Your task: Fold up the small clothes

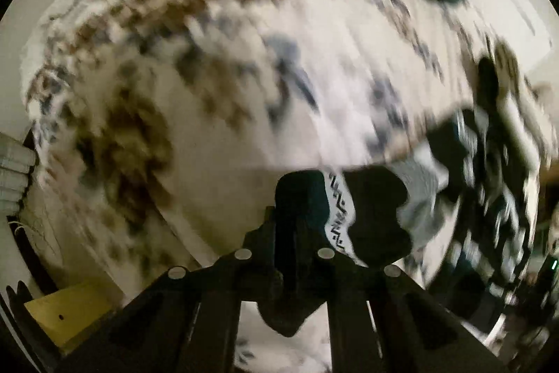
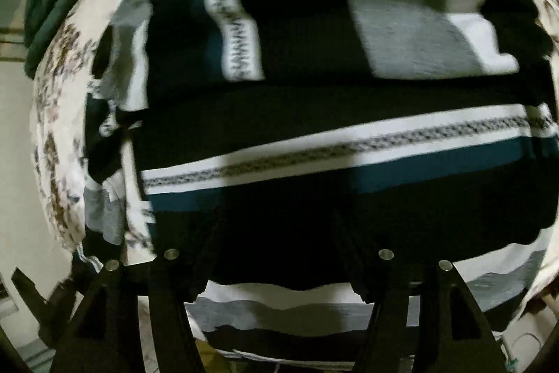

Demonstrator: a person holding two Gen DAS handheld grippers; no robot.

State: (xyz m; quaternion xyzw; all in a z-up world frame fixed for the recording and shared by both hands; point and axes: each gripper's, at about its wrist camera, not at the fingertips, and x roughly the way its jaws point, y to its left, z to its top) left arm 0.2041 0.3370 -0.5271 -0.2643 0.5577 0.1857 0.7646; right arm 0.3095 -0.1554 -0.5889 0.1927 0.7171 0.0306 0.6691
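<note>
Black knit striped garment (image 1: 370, 215) is seen pinched in the closed left gripper (image 1: 297, 215), lifted over a floral bedsheet (image 1: 209, 76); folding is judged unfinished. Right view: the garment (image 2: 314, 114) lies spread, right gripper (image 2: 279, 254) jaws apart, contact unclear; dim room.

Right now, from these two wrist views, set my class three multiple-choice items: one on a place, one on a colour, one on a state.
1. Where does the striped garment lie?
A. on the floral sheet
B. in a basket
C. on a hanger

2. What colour is the narrow band under its white stripe?
A. red
B. teal
C. yellow

3. What is the left gripper doing?
A. hanging open and empty
B. shut on dark cloth
C. holding a cup

Answers: A, floral sheet shows around the garment; B, teal band borders the white; B, dark fabric sits pinched between its fingers.
</note>
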